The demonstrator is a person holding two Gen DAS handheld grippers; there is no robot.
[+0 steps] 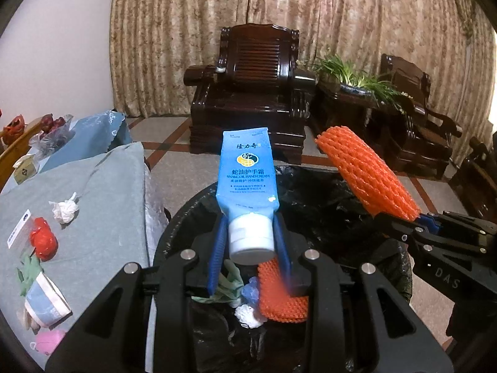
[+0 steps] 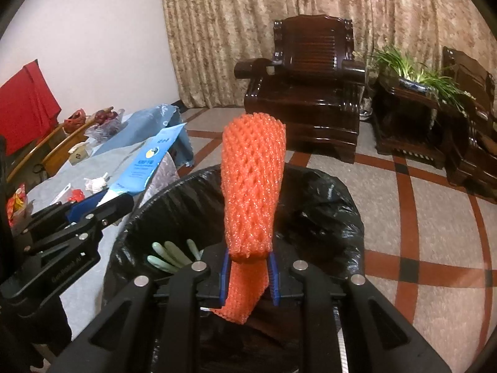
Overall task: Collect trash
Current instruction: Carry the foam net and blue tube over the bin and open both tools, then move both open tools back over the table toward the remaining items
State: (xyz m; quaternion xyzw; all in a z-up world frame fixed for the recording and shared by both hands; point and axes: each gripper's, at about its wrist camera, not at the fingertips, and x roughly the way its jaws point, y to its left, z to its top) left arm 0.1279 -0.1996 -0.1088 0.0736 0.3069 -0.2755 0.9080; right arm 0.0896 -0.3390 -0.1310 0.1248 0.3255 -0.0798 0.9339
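— Where's the trash?
— Both pieces hang over the black-lined bin (image 1: pixel 186 217). The left gripper (image 1: pixel 251 242) is clamped on the white cap of the blue hand-cream tube (image 1: pixel 247 171); the right gripper (image 2: pixel 248 275) pinches an orange foam net (image 2: pixel 251 186).
— And inside the bin?
— Another orange net (image 1: pixel 281 304), a white wad (image 1: pixel 248 315), pale green gloves (image 2: pixel 169 256). Beside the bin, on the grey cloth (image 1: pixel 102 217), lie a white wad and red wrapper (image 1: pixel 43 239).

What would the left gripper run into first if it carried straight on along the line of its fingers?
Probably the far inner wall of the black-lined trash bin. The left gripper, shut on the blue hand cream tube, points down over the bin's mouth. Depth is unclear; it might clear the rim.
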